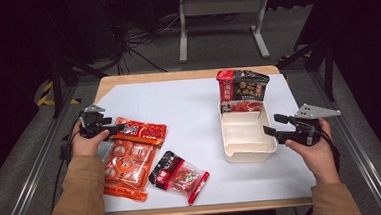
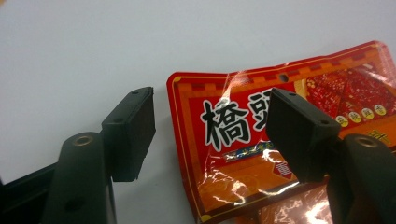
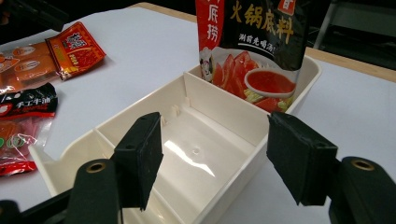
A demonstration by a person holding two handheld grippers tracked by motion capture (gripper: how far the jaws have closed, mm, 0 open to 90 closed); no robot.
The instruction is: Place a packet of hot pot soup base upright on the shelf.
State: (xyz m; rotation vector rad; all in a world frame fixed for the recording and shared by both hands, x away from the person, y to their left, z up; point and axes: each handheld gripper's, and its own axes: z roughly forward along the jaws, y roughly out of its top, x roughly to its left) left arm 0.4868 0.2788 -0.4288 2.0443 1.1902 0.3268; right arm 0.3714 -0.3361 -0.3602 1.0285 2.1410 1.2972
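Nearest the high camera, at the table's front edge, lie two tan sleeves and, between them, a small red and black sachet (image 1: pixel 178 177) on the white table sheet (image 1: pixel 178 103). Just left of it lies a large orange packet (image 1: pixel 130 159), its red top end toward the far side. The left gripper (image 1: pixel 114 130) sits low at that top end; in the left gripper view its jaws stand wide apart over the packet's (image 2: pixel 280 140) top corner, one pad above bare sheet and one above the printed red panel, and neither pad presses on it. To the right stands a cream divided tray (image 1: pixel 246 151) with its long side running away from the person. Its far compartment holds an upright black and red pouch (image 1: pixel 241 90) leaning on the rim, while the large near compartment is bare. The right gripper (image 1: pixel 274 125) hovers just beside the tray's right wall, jaws spread wide with nothing between them; in the right gripper view they frame the tray's (image 3: pixel 233 182) near compartment. A broad stretch of bare sheet lies between packet and tray, and more behind them up to the wooden back edge. The tray stands near the sheet's right edge.
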